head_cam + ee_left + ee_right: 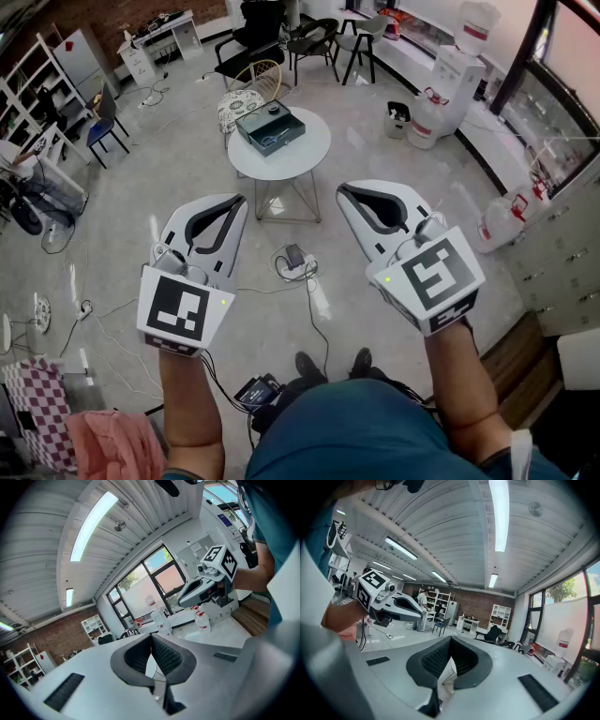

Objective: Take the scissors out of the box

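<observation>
Dark box (270, 127) sits on a round white counter (314, 155), well ahead and between both arms, slightly nearer the left hand-held gripper (242, 200). Scissors presumably inside, too small to confirm. Left hand-held gripper and right hand-held gripper (342, 190) both pinched closed, empty.

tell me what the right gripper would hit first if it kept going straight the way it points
Probably the round white table: it shows in line beyond the shut jaws of the right gripper, with only open floor between. Depth is unclear; it might meet the legs instead.
</observation>
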